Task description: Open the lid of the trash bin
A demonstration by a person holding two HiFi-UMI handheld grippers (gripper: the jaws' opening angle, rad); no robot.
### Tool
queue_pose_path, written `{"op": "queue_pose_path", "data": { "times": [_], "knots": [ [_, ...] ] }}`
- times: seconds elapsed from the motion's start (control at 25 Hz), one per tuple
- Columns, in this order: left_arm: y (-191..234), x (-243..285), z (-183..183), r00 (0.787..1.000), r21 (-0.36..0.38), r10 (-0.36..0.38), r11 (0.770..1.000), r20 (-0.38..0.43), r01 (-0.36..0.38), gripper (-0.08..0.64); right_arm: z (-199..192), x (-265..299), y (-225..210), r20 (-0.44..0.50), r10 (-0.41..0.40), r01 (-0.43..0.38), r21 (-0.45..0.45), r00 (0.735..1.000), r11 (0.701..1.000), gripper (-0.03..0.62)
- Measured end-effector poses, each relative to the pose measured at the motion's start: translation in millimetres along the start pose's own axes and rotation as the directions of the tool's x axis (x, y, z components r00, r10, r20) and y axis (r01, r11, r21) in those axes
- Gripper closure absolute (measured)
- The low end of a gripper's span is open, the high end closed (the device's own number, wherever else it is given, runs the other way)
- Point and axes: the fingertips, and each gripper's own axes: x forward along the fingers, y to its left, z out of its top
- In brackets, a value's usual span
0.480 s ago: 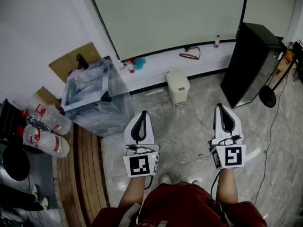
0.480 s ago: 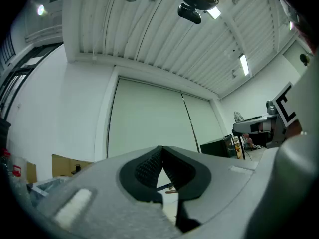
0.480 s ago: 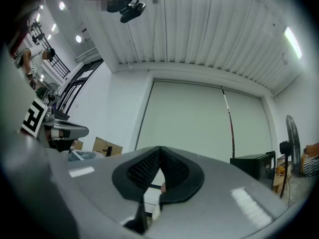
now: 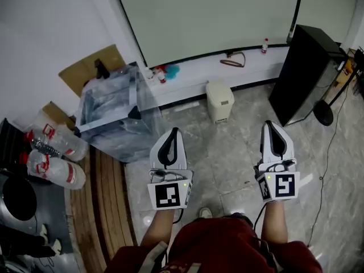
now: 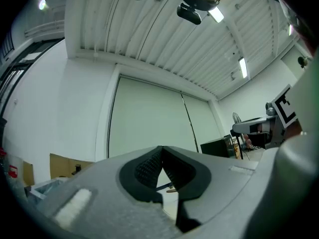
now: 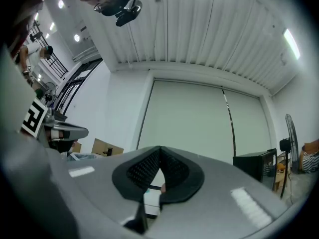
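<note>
Jaws of left gripper (image 4: 172, 134) and right gripper (image 4: 272, 125) meet, empty. Trash bin (image 4: 219, 104) stands ahead between them; approach its lid (image 4: 218, 87) squarely.

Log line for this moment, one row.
left gripper: shut, empty | right gripper: shut, empty | trash bin: ahead, lid closed, untouched

an office room: wall screen (image 4: 216, 16), black cabinet (image 4: 301, 75).

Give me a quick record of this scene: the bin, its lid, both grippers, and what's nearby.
bin: small beige trash bin, on the floor by the wall
lid: closed
left gripper: shut, empty, short of the bin
right gripper: shut, empty, short of the bin
nearby: black cabinet to its right, clear plastic box to its left
</note>
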Motion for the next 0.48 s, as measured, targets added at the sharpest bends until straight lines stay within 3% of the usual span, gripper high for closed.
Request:
{"op": "queue_pose_path", "data": {
  "times": [0.48],
  "knots": [
    [14.6, 19.1, -20.0, 0.999, -0.025, -0.033, 0.999, -0.013, 0.033, 0.555, -12.7, 19.2, 6.0, -0.032, -0.029, 0.029, -0.028, 0.999, 0.999, 0.594]
  ]
}}
